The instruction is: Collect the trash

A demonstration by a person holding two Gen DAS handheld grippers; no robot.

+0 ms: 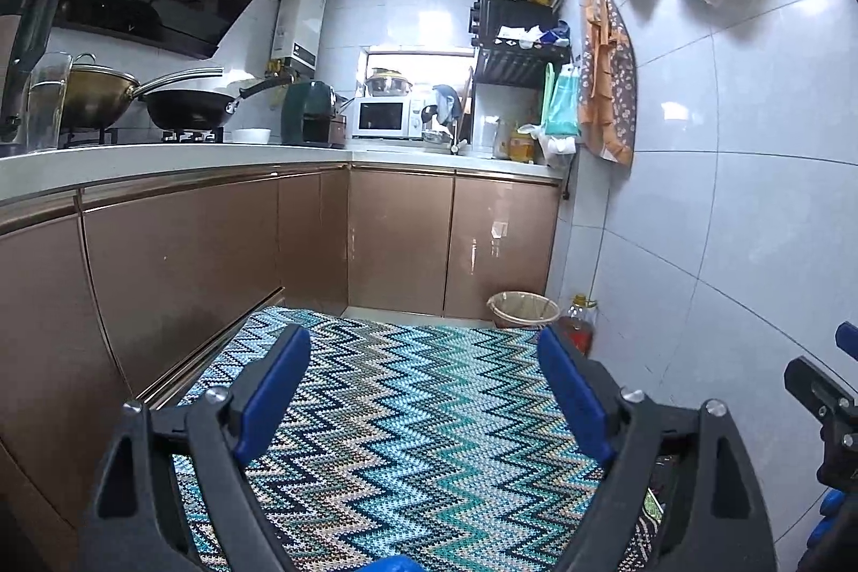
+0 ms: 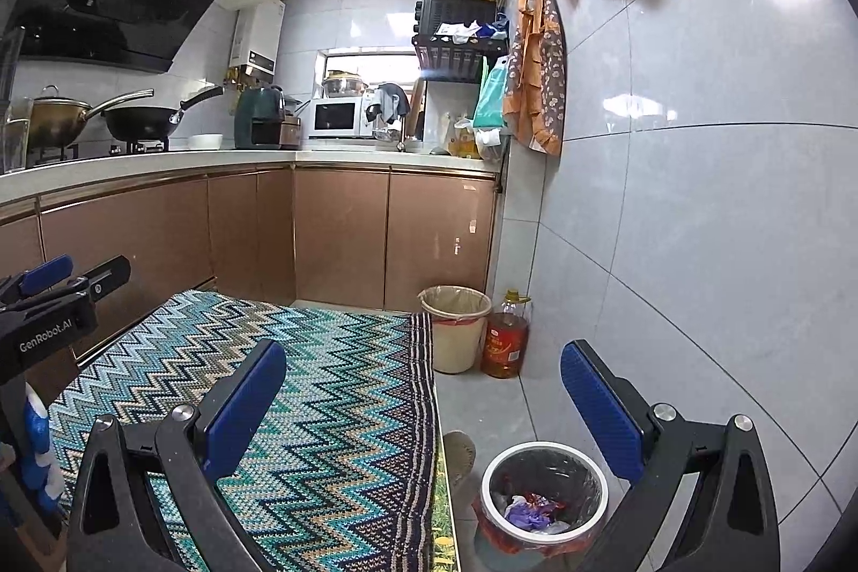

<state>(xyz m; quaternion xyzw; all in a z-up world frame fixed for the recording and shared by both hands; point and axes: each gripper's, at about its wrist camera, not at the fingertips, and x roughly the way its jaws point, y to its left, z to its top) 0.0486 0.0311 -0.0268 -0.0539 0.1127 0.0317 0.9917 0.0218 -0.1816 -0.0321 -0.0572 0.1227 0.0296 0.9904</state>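
Observation:
My left gripper [image 1: 423,347] stands open above a zigzag-patterned mat [image 1: 397,411], with nothing between its blue pads. My right gripper [image 2: 423,357] is open too and holds nothing. Below its right finger stands a small white-rimmed bin [image 2: 544,462] with a red liner. Crumpled purple and red wrappers [image 2: 531,507] lie inside it. From the right wrist view, the left gripper [image 2: 80,274] shows at the left edge. The right gripper [image 1: 826,355] shows at the right edge of the left wrist view. No loose trash shows on the mat.
A beige bin [image 2: 456,325] with a liner and an oil bottle [image 2: 504,336] stand in the far corner by the tiled wall. Brown cabinets [image 1: 187,261] run along the left and back under a counter with pans and a microwave [image 1: 381,116]. A slipper [image 2: 461,454] lies beside the mat.

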